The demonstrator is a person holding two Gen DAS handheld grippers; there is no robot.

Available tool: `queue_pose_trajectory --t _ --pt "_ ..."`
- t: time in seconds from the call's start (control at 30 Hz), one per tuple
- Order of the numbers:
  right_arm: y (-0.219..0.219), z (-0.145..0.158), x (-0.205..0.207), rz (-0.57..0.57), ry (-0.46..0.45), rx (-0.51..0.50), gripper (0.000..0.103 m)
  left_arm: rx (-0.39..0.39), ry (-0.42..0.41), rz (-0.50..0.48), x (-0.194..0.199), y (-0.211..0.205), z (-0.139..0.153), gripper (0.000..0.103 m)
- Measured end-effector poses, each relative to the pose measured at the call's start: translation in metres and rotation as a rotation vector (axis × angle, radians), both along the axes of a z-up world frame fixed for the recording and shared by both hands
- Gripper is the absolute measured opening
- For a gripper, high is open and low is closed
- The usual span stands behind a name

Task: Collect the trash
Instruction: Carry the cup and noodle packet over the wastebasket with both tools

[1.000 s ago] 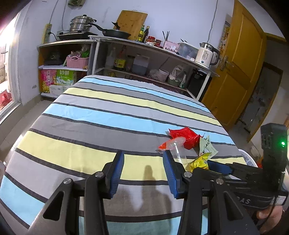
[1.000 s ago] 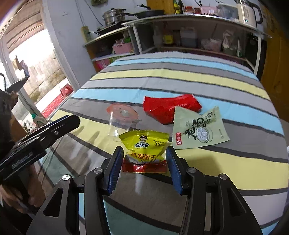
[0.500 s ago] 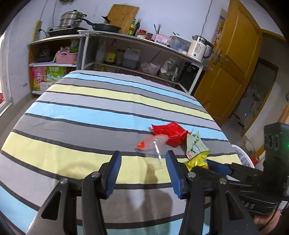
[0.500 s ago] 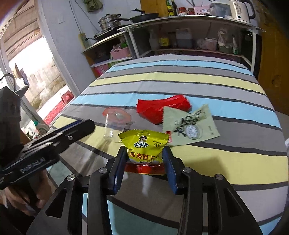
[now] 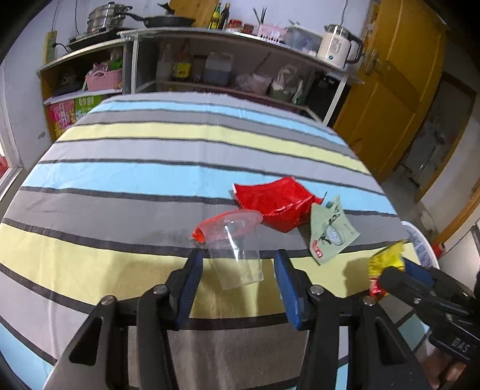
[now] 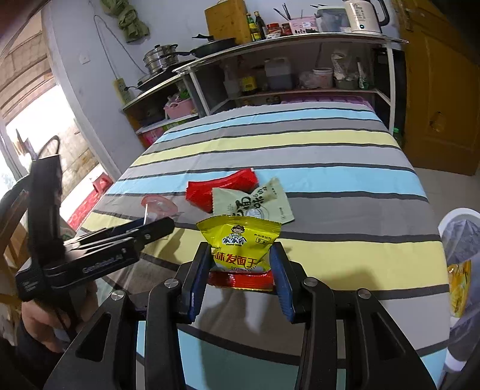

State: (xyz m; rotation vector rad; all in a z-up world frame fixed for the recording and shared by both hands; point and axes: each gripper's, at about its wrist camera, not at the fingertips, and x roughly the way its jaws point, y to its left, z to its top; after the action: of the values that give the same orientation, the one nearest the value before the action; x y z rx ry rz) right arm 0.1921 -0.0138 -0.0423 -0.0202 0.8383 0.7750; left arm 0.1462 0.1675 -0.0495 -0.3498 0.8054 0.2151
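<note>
Meanwhile my right gripper (image 6: 241, 270) lifts the yellow snack packet (image 6: 240, 243), clamped between its pads, while my left gripper (image 5: 237, 285), jaws just narrowed, straddles the clear cup (image 5: 235, 255) untouched; closing off-centre could tip it.

Room: kitchen, white walls (image 6: 90, 84). Striped tablecloth (image 5: 150, 180) in blue, grey and yellow bands over the table. Beyond its far edge, an open shelving unit (image 5: 228, 60) (crowded with bottles and bags); top carries a stacked steamer pot (image 5: 105, 18), frying pan (image 5: 171, 21), white electric kettle (image 5: 339, 46). Yellow wooden door (image 5: 399, 90) at right. Daylit window (image 6: 30, 135) at left.
</note>
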Motion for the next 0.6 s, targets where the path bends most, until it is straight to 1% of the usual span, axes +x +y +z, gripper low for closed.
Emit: queue_pose_trajectory --t 0.03,0.1,0.17,0.37,0.6 --pt "0.000 0.000 0.000 -0.001 0.000 0.002 0.042 0.005 0.002 0.006 0.000 0.000 0.000 0.045" --pt "-0.003 0.000 0.000 -0.003 0.000 0.005 0.042 0.007 0.004 0.007 0.001 0.000 0.000 0.037" --pt "-0.005 0.001 0.000 -0.006 -0.001 0.008 0.042 0.009 0.005 0.011 0.000 0.000 0.000 0.032" --pt "-0.018 0.007 -0.003 -0.027 -0.017 0.020 0.042 0.018 -0.025 -0.006 -0.007 -0.005 0.005 0.032" --pt "-0.046 0.017 -0.012 -0.076 -0.038 0.030 0.042 0.028 -0.107 -0.078 -0.022 -0.032 0.022 0.032"
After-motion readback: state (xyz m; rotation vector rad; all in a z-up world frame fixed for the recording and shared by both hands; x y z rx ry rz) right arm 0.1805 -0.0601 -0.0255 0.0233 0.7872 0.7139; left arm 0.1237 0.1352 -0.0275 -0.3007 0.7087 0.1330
